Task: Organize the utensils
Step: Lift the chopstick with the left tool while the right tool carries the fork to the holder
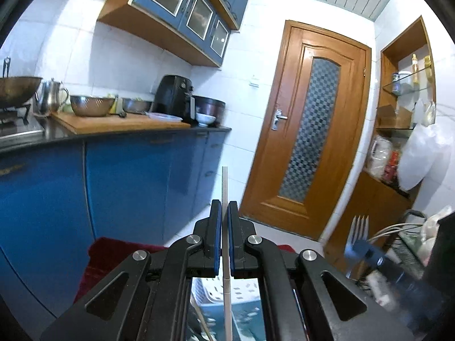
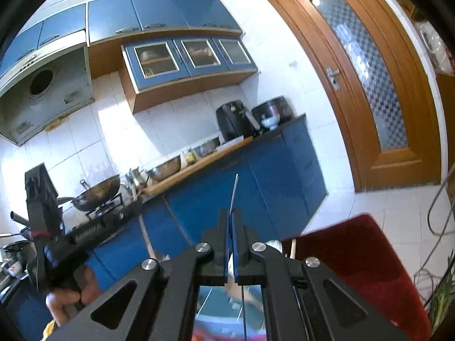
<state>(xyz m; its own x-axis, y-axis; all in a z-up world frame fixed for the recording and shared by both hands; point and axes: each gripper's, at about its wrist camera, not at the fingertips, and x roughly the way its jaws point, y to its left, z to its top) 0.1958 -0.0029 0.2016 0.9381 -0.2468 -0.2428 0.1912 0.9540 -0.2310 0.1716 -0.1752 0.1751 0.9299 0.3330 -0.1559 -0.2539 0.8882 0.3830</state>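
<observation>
A thin pale stick [image 1: 224,199] is clamped in the left gripper [image 1: 224,213], pointing to 12 o'clock. A fork [image 2: 233,196] is clamped edge-on in the right gripper [image 2: 232,218]. Both should be kept pinched and level until a basket is reached. Only in the left view are the fork's tines seen, at 4 o'clock. Only in the right view is the wok [image 2: 96,191] seen, at 9 o'clock.

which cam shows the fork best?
Left wrist. The fork appears broadside at lower right, four tines up, clamped in the right gripper. The right wrist view catches it only edge-on: a thin curved metal sliver rising between the shut jaws, with no tines readable.
</observation>
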